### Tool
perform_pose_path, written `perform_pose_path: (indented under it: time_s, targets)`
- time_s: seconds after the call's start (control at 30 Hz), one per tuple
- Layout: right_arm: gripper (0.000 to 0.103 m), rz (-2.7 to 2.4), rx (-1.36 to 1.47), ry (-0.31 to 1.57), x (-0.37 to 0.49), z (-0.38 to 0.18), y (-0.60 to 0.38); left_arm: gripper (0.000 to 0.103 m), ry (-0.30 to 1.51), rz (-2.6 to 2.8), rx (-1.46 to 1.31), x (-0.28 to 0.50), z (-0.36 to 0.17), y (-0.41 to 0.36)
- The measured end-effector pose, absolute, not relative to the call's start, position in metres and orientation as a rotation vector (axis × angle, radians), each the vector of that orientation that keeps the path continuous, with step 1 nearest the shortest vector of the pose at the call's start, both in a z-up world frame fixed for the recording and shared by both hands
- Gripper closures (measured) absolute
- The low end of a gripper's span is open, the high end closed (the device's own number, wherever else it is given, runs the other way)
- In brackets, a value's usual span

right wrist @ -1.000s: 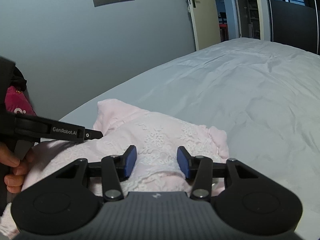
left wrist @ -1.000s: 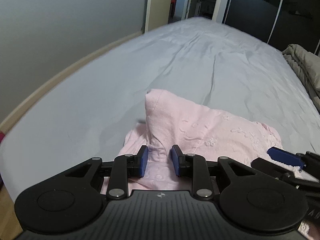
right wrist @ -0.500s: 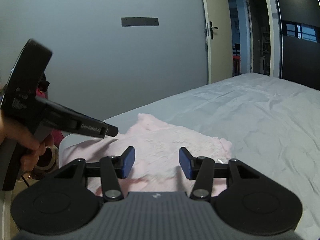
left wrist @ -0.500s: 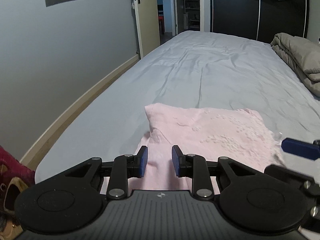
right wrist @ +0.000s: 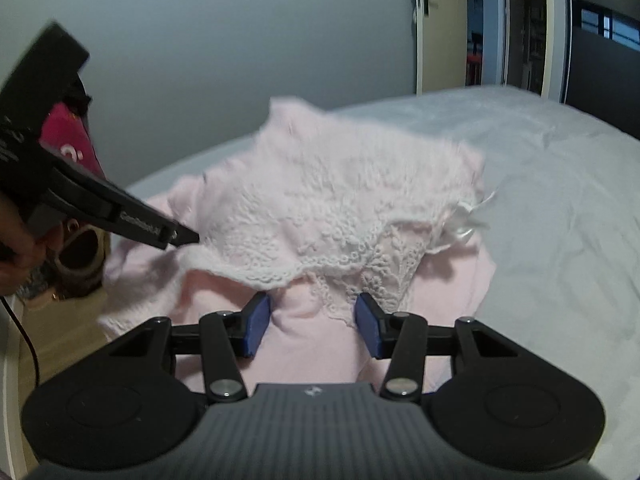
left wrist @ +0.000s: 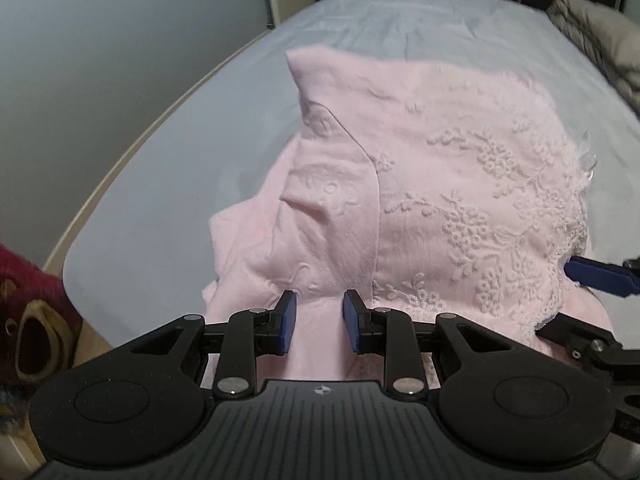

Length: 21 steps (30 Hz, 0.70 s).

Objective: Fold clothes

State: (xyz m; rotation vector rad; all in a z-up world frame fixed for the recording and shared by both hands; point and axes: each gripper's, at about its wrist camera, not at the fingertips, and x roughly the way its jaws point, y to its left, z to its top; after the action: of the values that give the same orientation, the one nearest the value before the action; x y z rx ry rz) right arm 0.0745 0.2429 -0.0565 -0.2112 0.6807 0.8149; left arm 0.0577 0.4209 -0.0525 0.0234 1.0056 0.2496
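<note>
On the bed: a pink garment [left wrist: 440, 184] with raised embroidery sits bunched near the bed's [left wrist: 400, 32] near corner, part lifted, part lying on the sheet.
Left gripper [left wrist: 319, 322]: jaws set narrowly apart with a ridge of pink cloth rising between them; I cannot tell whether the pads truly pinch it.
Right gripper [right wrist: 312, 326]: jaws about half apart, plain pink cloth and a lace edge lying between them, no squeeze visible.
Key relation: the garment lies straight ahead of both sets of jaws, its long side running across from one gripper to the other; each hand has its own end.
Step, as I judge it: carrying the near edge forward over the rest to make a fold.
Beside the bed: a dark red plush toy [left wrist: 28, 320] by the corner; a grey quilt [left wrist: 592, 36] far right.
</note>
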Motion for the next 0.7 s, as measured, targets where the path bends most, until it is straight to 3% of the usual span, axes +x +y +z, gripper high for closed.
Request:
perform_pose_path:
  time_s: [0.5, 0.57, 0.6, 0.63, 0.7]
  targets:
    - [0.044, 0.764, -0.074, 0.624, 0.033, -0.007, 0.181, 0.077, 0.785, 0.268, 0.023, 0.013, 0.019, 0.391]
    - [0.042, 0.741, -0.071, 0.624, 0.027, 0.001, 0.169, 0.063, 0.724, 0.281, 0.022, 0.000, 0.033, 0.369]
    - [0.040, 0.728, -0.069, 0.623, 0.024, 0.005, 0.163, 0.045, 0.691, 0.292, 0.010, -0.007, 0.039, 0.361]
    - [0.037, 0.716, -0.067, 0.623, 0.020, 0.009, 0.157, 0.040, 0.656, 0.307, -0.010, -0.015, 0.044, 0.351]
    - [0.036, 0.691, -0.064, 0.622, 0.014, 0.018, 0.145, 0.039, 0.616, 0.323, -0.052, -0.026, 0.049, 0.335]
